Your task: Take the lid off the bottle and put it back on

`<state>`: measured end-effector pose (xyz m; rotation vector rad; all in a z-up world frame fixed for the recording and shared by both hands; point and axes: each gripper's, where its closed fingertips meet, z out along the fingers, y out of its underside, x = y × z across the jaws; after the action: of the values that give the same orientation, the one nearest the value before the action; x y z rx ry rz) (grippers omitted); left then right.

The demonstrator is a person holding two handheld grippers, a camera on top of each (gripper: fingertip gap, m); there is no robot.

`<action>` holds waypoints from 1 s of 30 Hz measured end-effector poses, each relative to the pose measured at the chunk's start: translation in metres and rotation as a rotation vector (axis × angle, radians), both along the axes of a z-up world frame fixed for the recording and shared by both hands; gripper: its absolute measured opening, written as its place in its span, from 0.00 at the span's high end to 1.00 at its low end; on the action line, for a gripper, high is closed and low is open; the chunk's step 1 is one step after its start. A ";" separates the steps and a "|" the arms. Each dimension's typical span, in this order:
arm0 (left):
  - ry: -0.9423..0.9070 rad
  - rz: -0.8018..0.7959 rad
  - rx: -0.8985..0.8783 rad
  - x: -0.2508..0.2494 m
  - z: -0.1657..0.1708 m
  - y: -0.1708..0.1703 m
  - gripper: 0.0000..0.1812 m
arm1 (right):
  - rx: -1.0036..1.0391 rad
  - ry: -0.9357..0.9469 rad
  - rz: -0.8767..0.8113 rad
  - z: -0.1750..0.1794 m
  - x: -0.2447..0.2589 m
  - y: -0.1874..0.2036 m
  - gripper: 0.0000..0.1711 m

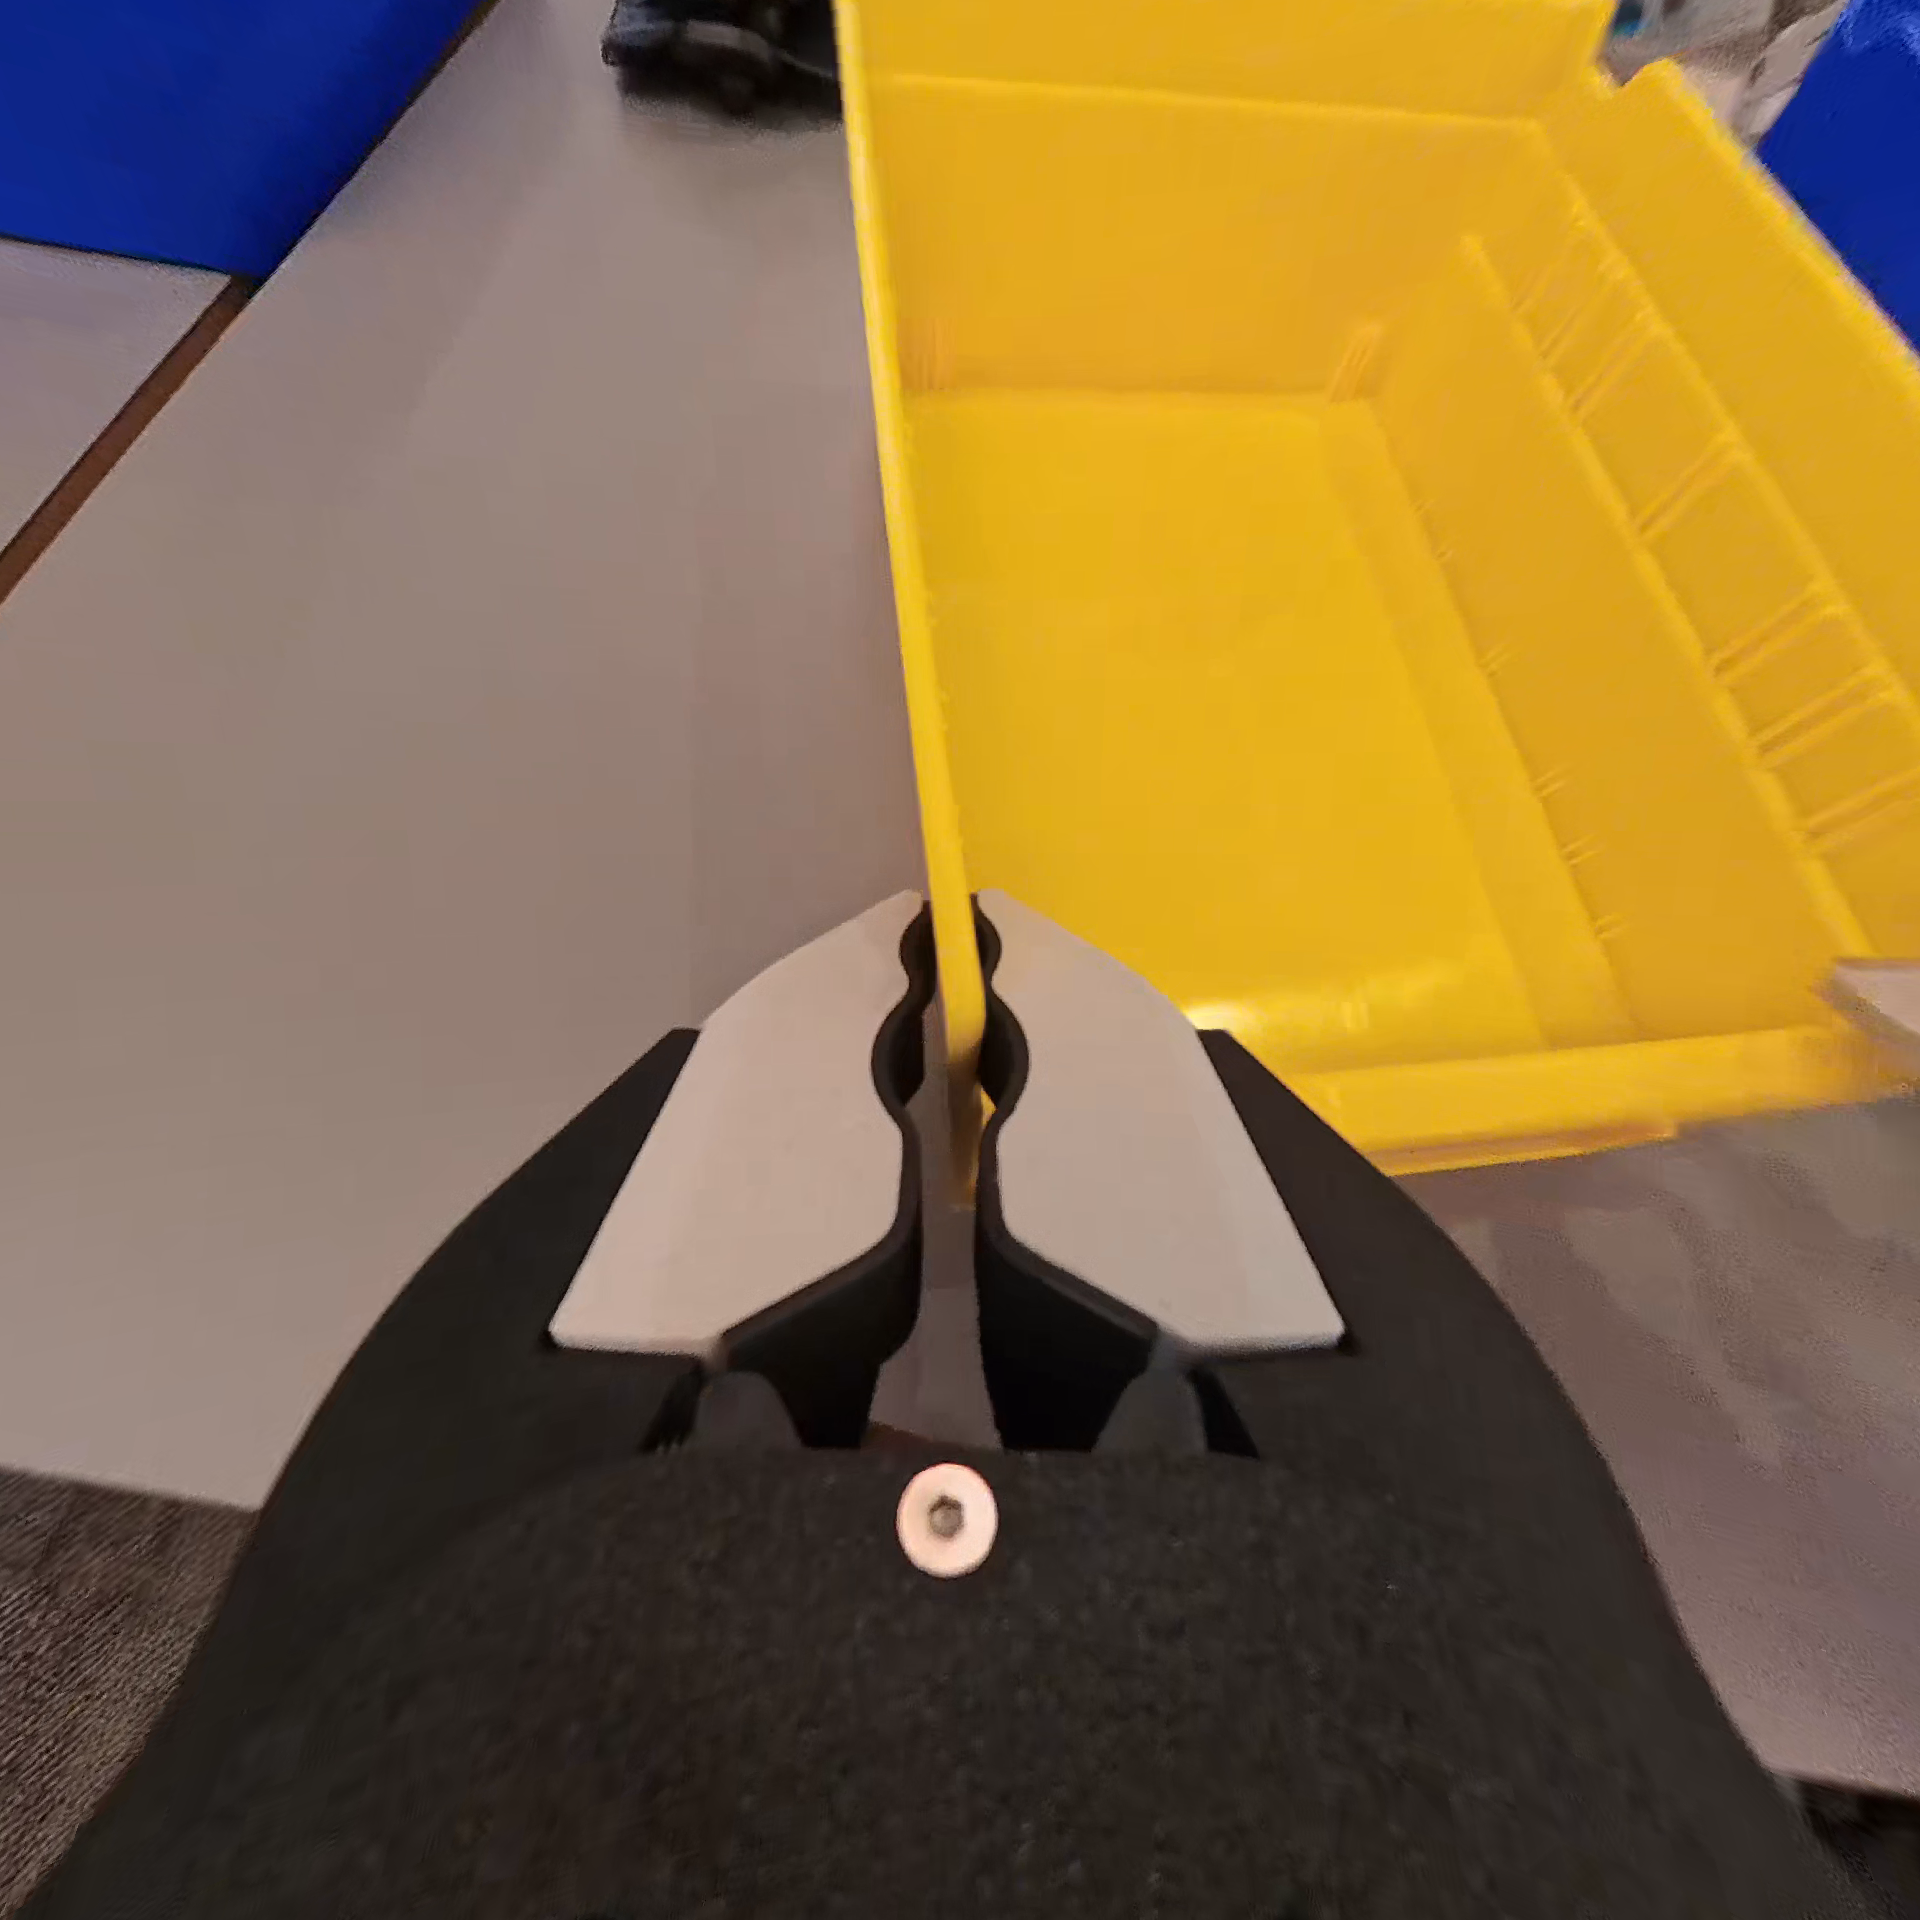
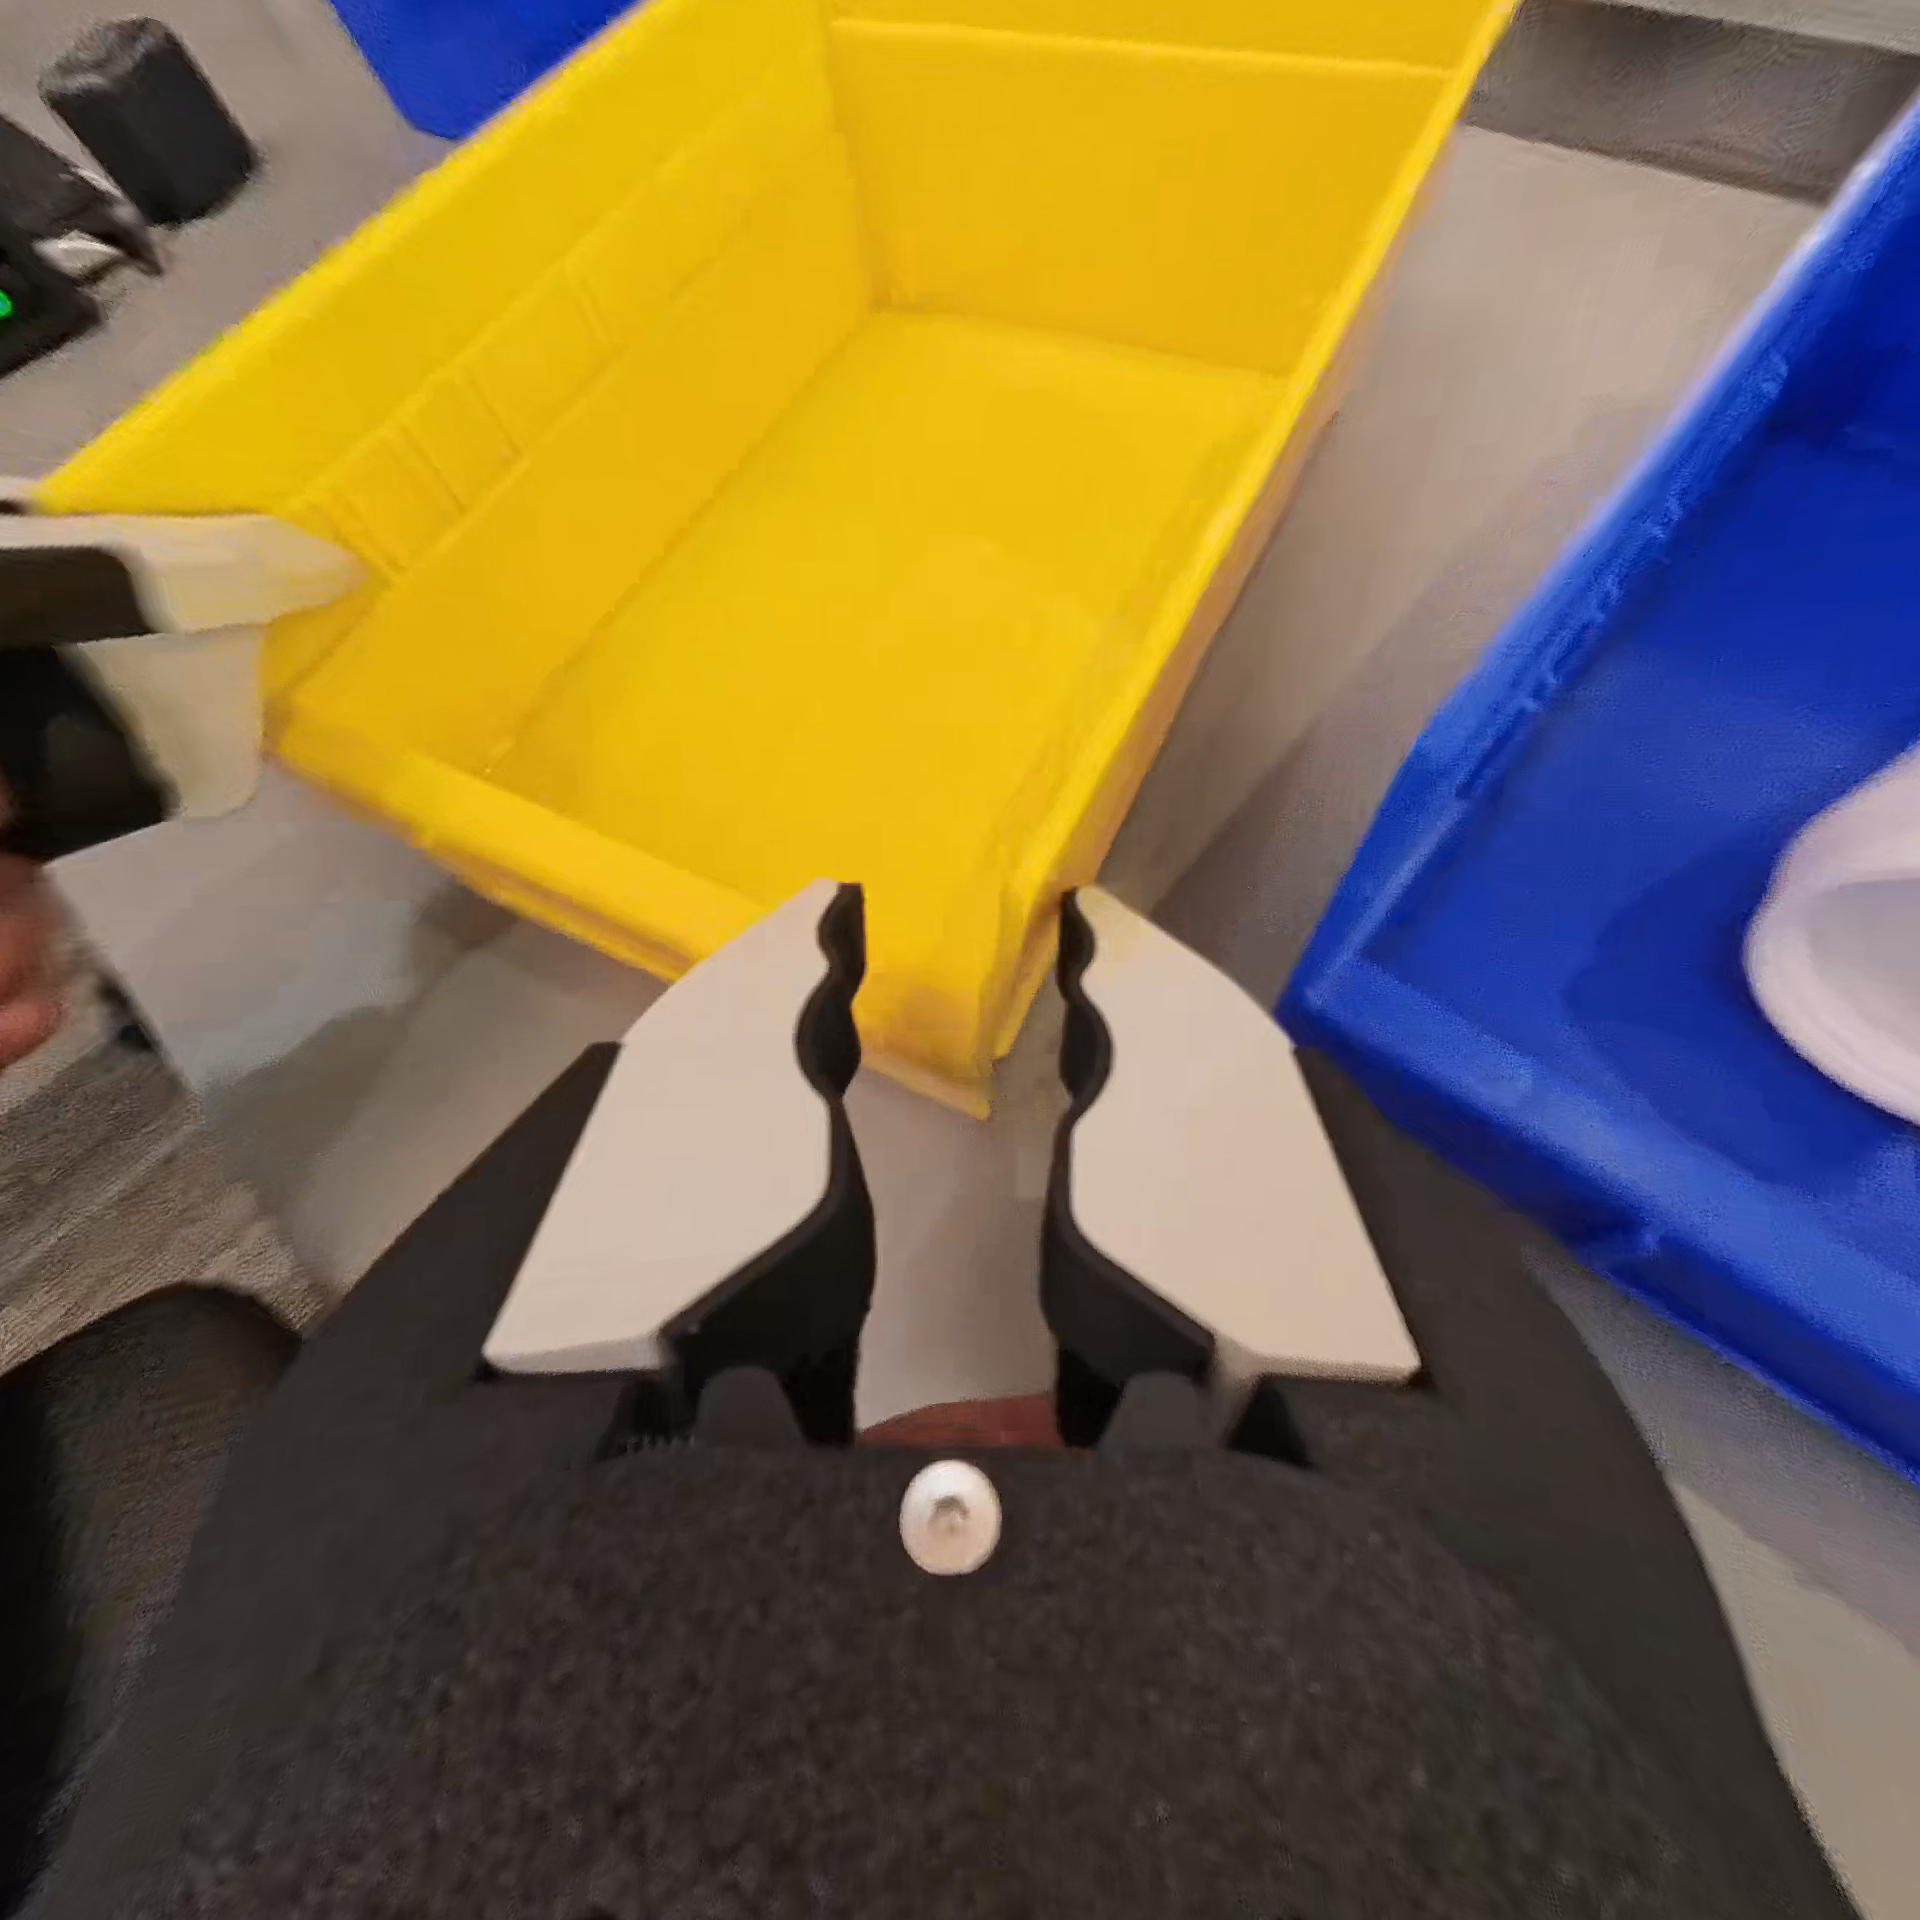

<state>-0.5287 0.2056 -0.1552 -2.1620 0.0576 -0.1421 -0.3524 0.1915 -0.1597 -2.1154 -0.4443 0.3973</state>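
No bottle or lid shows in either view. A yellow bin (image 1: 1091, 239) stands empty on the grey table. My left gripper (image 1: 948, 904) is shut on the rim of its left side wall, and the thin yellow wall runs between both pads. The right wrist view shows that gripper (image 2: 260, 582) at the bin's (image 2: 1091, 177) near left corner. My right gripper (image 2: 961, 899) is open over the bin's near right corner. The corner wall stands between its fingers with a gap on the inner side, and nothing is gripped.
A blue bin (image 2: 1662, 831) lies close to the right of the yellow one, with a white object (image 2: 1839, 935) inside. Another blue bin (image 1: 208, 114) is at the far left. Black devices (image 2: 145, 114) sit on the table at the far left. Carpet (image 2: 104, 1195) lies below the table's near edge.
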 end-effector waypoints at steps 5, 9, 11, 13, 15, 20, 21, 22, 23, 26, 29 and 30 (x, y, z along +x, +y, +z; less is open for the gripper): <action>0.101 0.066 0.149 0.001 0.046 -0.057 0.98 | 0.175 -0.145 -0.035 0.023 0.012 -0.013 0.96; 0.128 0.047 0.254 0.020 0.097 -0.072 0.98 | 0.332 -0.093 -0.110 0.085 0.028 -0.026 0.97; 0.139 0.013 0.320 0.037 0.131 -0.073 0.98 | 0.412 -0.082 -0.133 0.121 0.044 -0.032 0.97; 0.154 -0.034 0.389 0.064 0.167 -0.069 0.98 | 0.483 -0.086 -0.171 0.156 0.068 -0.038 0.97; 0.159 -0.106 0.454 0.102 0.197 -0.060 0.97 | 0.548 -0.093 -0.233 0.186 0.104 -0.044 0.97; 0.161 -0.290 0.535 0.234 0.226 -0.029 0.97 | 0.622 -0.146 -0.440 0.221 0.228 -0.050 0.97; 0.162 -0.331 0.536 0.266 0.224 -0.023 0.97 | 0.617 -0.171 -0.480 0.219 0.259 -0.048 0.96; 0.156 -0.371 0.529 0.298 0.219 -0.018 0.97 | 0.602 -0.191 -0.520 0.214 0.291 -0.047 0.96; 0.132 -0.421 0.517 0.334 0.211 -0.015 0.97 | 0.573 -0.206 -0.569 0.207 0.324 -0.047 0.97; 0.096 -0.535 0.445 0.433 0.173 -0.009 0.96 | 0.467 -0.238 -0.698 0.183 0.422 -0.053 0.97; 0.060 -0.597 0.354 0.516 0.120 -0.011 0.95 | 0.359 -0.290 -0.779 0.147 0.507 -0.061 0.97; 0.052 -0.609 0.322 0.538 0.102 -0.013 0.95 | 0.316 -0.305 -0.795 0.131 0.530 -0.064 0.97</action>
<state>0.0098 0.1921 -0.0532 -1.7666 0.7216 -0.3956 0.1778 0.1279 -0.0286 -1.8602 0.1776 -0.4302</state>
